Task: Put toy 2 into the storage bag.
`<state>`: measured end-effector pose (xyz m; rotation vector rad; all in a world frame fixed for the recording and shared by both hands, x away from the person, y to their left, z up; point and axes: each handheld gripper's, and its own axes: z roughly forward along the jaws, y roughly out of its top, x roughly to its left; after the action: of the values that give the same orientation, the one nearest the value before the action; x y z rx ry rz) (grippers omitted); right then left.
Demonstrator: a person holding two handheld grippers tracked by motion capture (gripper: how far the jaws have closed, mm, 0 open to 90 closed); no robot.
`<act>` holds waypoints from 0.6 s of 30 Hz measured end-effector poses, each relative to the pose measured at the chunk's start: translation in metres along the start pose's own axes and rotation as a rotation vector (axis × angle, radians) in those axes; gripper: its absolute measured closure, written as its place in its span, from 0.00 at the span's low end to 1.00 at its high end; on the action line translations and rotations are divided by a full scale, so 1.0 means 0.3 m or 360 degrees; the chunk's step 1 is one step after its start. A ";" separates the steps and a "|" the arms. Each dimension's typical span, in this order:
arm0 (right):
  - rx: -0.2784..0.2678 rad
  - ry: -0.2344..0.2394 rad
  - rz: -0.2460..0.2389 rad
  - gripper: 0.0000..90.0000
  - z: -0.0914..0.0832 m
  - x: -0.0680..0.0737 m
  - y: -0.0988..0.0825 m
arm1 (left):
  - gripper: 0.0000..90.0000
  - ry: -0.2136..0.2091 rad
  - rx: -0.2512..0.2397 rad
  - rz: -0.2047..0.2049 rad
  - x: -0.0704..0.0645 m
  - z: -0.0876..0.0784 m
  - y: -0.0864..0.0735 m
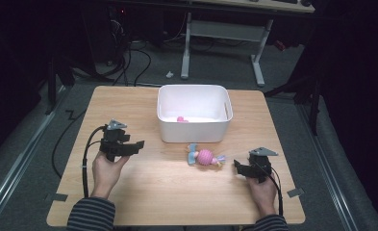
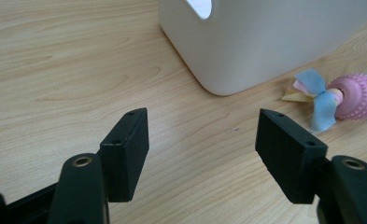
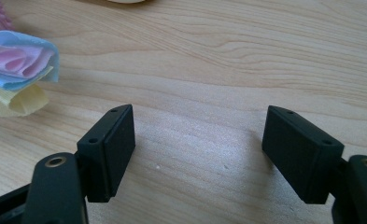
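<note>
Wooden counter (image 1: 143,192) seen from above, with a white plastic bin (image 1: 195,113) standing at its far middle. Inside the bin, a small pink item (image 1: 182,119) on the floor near the front wall; too small to identify. Just in front of the bin, lying on the counter: a pink spiky ball toy (image 1: 205,157) with pastel ribbon tufts at both ends, blue toward the left and yellow and pink toward the right. Close to the bin's near wall, touching or not impossible to tell.

Left gripper (image 1: 131,147) held in the left hand (image 1: 107,169) at the left side of the counter, pointing right toward the toy, well apart from it. Jaws spread wide with nothing between them but bare wood. Beyond them in the left gripper view, the bin's rounded corner (image 2: 228,51) with a handle cutout at the top, and the toy (image 2: 354,95) with its blue ribbon tuft (image 2: 319,100) at the right.

Right gripper (image 1: 239,167) held in the right hand (image 1: 263,190) at the right side of the counter, just right of the toy's ribbon end, not touching it. Jaws likewise spread wide, released, framing bare counter. At the upper left of the right gripper view, folded blue, pink and yellow ribbon loops (image 3: 17,70) resting on the wood.

Striped sleeves (image 1: 91,212) entering from the near edge. Black cable (image 1: 85,163) trailing from the left gripper down along the forearm.
</note>
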<state>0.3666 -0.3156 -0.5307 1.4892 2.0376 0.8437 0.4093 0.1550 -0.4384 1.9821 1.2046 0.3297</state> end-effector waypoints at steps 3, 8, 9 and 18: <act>0.0000 0.0000 0.0000 0.29 0.000 0.000 0.000 | 0.39 -0.0003 0.0026 -0.0025 0.002 0.028 -0.030; -0.0001 0.0000 0.0000 0.29 0.000 0.000 0.000 | 0.39 -0.0005 0.0049 -0.0040 0.003 0.051 -0.053; 0.0000 -0.0001 0.0000 0.29 0.000 0.000 0.000 | 0.39 0.0003 0.0055 -0.0037 0.003 0.057 -0.058; 0.0000 -0.0001 0.0000 0.29 0.000 0.000 0.000 | 0.39 0.0010 0.0092 -0.0038 0.006 0.089 -0.094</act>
<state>0.3666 -0.3156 -0.5307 1.4893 2.0370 0.8437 0.4076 0.1508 -0.4769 2.0155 1.2536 0.2919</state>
